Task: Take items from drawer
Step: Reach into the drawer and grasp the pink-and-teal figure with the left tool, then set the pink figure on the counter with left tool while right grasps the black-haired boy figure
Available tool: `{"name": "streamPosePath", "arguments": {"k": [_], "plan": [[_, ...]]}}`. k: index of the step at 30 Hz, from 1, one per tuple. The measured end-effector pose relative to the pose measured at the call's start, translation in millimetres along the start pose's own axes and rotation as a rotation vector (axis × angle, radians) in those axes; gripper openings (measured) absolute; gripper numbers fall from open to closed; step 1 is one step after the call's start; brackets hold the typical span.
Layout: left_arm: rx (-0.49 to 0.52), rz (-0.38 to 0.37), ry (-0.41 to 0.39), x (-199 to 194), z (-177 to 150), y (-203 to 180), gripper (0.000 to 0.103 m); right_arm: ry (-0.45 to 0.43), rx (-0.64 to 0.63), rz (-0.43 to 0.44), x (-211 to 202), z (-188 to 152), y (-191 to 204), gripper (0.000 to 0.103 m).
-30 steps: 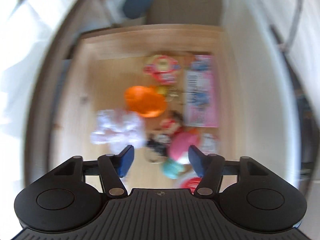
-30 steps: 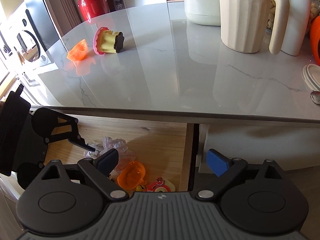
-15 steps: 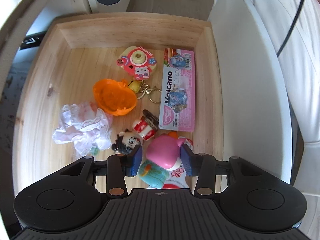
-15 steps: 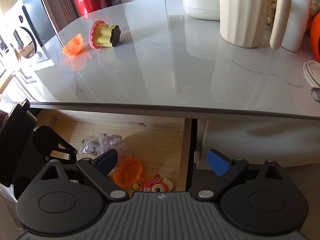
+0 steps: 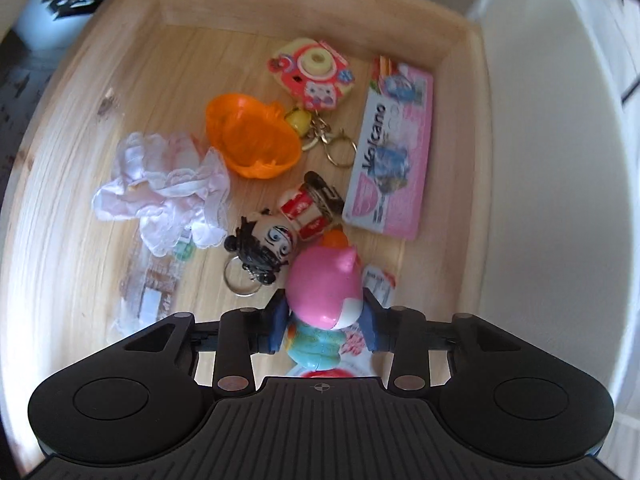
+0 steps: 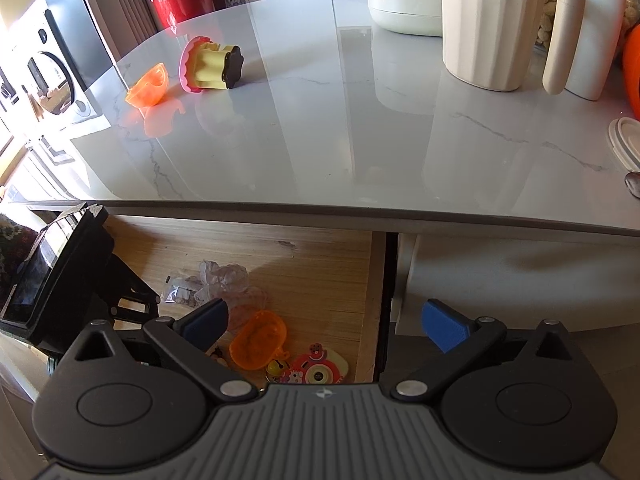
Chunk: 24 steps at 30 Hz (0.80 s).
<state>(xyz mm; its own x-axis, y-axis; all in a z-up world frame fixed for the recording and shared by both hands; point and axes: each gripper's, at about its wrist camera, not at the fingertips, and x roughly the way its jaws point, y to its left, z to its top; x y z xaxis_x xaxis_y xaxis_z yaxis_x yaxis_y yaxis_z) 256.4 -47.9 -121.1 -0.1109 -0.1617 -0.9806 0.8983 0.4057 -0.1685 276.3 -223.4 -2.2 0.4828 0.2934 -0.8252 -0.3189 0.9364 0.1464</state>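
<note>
Pale raw-wood drawer (image 5: 120, 80), glossy plastic pink toy (image 5: 324, 284), polished marble-look countertop (image 6: 360, 120)

The left gripper (image 5: 325, 322) is now lower inside the drawer (image 5: 100, 80) than before, and its jaws have just been closing. The pink toy (image 5: 322, 288), earlier only in front of the open jaws, now sits between the blue pads (image 5: 279, 326), which touch its sides.

Teal toy (image 5: 316, 346) and red-white packet (image 5: 376, 284) half hidden behind the pink figure (image 5: 324, 288)
</note>
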Motion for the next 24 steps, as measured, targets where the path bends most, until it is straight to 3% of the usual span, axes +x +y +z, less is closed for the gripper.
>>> {"name": "streamPosePath", "arguments": {"k": [3, 6, 12, 16, 18, 22, 23, 24], "plan": [[-0.143, 0.028, -0.039, -10.7, -7.3, 7.0, 0.039, 0.002, -0.002, -0.004, 0.8, 0.0, 0.8, 0.103], [-0.254, 0.058, -0.143, -36.8, -29.3, 7.4, 0.038, 0.009, -0.013, -0.006, 2.9, -1.4, 2.9, 0.103], [-0.493, 0.110, -0.460, -102.8, -105.2, -1.5, 0.038, 0.026, -0.051, -0.007, 10.5, -6.0, 9.1, 0.103], [-0.722, 0.127, -0.741, -120.0, -160.2, -3.6, 0.037, 0.073, -0.067, 0.032, 17.2, -4.8, 16.7, 0.103], [-0.814, 0.107, -0.802, -119.0, -179.7, 1.1, 0.037, 0.100, -0.085, 0.049, 18.7, -1.1, 29.8, 0.103], [-0.892, 0.108, -0.908, -134.4, -210.2, -2.7, 0.037, 0.180, -0.244, 0.054, 30.1, 5.8, 79.3, 0.103], [-0.905, 0.112, -0.921, -134.8, -214.2, -3.3, 0.037, 0.203, -0.325, 0.056, 34.9, 5.0, 96.1, 0.100], [-0.915, 0.116, -0.929, -135.4, -217.1, -3.8, 0.037, 0.232, -0.397, 0.061, 41.3, 4.0, 110.8, 0.088]]}}
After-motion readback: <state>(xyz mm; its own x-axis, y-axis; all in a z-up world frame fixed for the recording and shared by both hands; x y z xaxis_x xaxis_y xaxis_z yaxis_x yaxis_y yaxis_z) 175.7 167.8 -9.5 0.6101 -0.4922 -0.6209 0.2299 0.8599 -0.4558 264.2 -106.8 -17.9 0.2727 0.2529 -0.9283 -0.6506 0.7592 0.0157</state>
